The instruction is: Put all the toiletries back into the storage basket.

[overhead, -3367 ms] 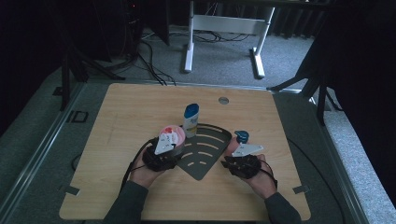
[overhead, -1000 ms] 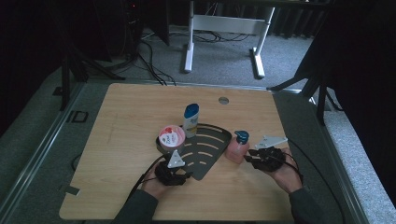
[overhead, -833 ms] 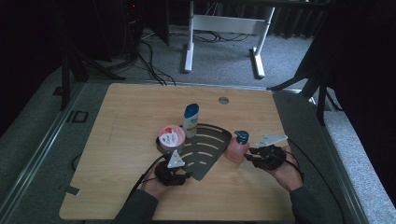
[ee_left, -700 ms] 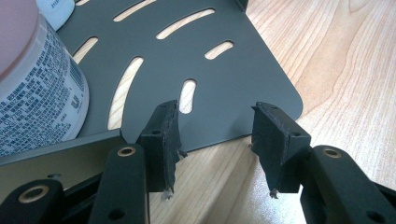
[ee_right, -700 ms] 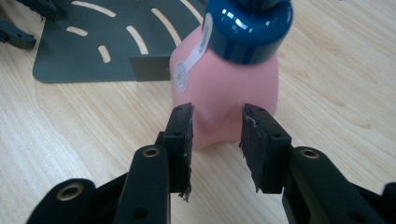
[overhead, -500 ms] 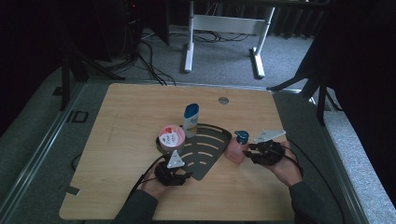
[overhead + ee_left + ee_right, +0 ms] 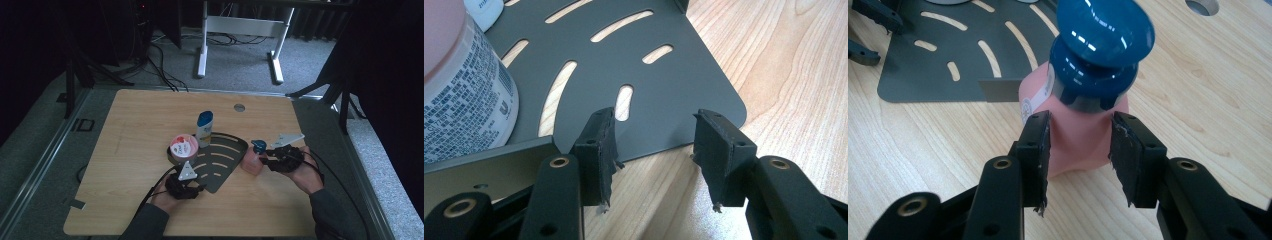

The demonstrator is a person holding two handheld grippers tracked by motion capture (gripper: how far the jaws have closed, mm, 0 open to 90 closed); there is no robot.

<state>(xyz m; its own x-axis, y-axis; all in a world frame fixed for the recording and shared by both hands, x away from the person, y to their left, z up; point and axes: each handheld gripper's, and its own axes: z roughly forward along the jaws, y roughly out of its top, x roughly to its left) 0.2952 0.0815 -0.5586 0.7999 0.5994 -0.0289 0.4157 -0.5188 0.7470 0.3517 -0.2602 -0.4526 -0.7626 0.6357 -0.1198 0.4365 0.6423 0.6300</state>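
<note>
**Pink bottle between your right jaws**

The pink bottle (image 7: pixel 1075 135) with the blue cap (image 7: pixel 1100 45) stands upright on the wooden table (image 7: pixel 130 130), just beside the right edge of the dark slotted plate (image 7: pixel 222 160). Your right gripper (image 7: pixel 1080 155) has its jaws on both sides of the bottle; they have just been opening, and the right pad stands slightly off it. Your left gripper (image 7: pixel 654 150) rests at the plate's near corner, jaws spread and holding nothing. A round tub (image 7: pixel 182 146) and a white bottle (image 7: pixel 204 127) stand on the plate.
</note>
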